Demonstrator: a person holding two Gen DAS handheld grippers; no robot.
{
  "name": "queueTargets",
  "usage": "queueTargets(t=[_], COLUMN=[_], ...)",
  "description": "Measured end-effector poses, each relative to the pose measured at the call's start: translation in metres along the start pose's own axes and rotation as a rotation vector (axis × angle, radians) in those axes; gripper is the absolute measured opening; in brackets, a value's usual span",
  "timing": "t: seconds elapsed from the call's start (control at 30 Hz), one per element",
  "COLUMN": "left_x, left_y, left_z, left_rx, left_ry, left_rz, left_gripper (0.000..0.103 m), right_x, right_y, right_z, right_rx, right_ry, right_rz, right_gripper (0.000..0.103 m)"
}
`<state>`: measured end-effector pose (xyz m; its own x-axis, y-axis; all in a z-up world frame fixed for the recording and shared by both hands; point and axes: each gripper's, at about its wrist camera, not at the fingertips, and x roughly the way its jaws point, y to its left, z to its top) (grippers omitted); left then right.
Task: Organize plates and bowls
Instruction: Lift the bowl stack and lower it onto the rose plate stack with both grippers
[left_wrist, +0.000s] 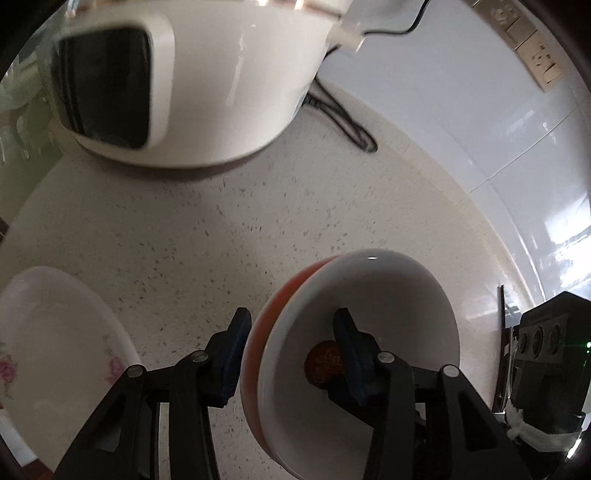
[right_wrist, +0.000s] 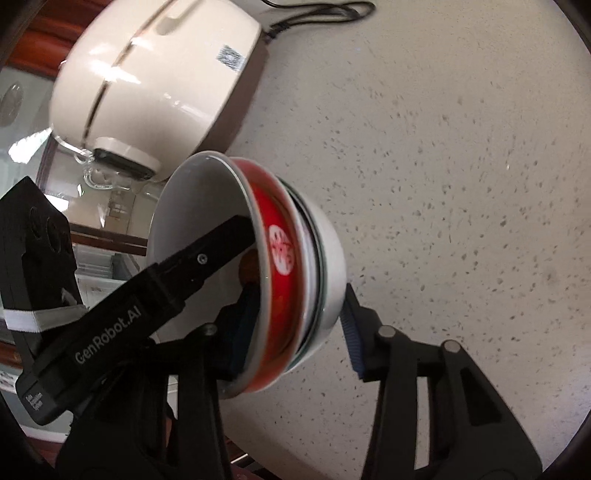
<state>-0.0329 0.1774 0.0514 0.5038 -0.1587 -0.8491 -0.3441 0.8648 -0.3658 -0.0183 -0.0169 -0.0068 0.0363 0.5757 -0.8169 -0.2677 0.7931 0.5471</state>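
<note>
A stack of nested bowls hangs tilted on its side above the speckled counter. The inner bowl is white inside, red outside, with a brown mark at its bottom. My left gripper is shut on the stack's wall, one finger inside and one against the red outside. In the right wrist view the red bowl sits in a white outer bowl. My right gripper is shut on the stack, one pad inside and one on the white base. A left-gripper finger reaches into the bowl.
A white rice cooker stands at the back with its black cord on the counter. A white plate with pink flowers lies at the lower left. A tiled wall with sockets rises on the right.
</note>
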Motion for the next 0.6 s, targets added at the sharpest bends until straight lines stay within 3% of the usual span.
queueTargets(t=[0.3, 0.6], left_x=[-0.072, -0.118], left_y=[0.016, 0.088], left_z=[0.002, -0.011], left_rx=[-0.055, -0.22], left_ry=[-0.11, -0.133], left_rz=[0.013, 0.06], left_gripper=[0.047, 0.049], right_x=[-0.025, 0.007], right_y=[0.059, 0.131], right_z=[-0.01, -0.009], right_rx=[-0.073, -0.174], right_ry=[-0.017, 0.091], right_rz=[0.041, 0.093], right_gripper=[0.047, 0.047])
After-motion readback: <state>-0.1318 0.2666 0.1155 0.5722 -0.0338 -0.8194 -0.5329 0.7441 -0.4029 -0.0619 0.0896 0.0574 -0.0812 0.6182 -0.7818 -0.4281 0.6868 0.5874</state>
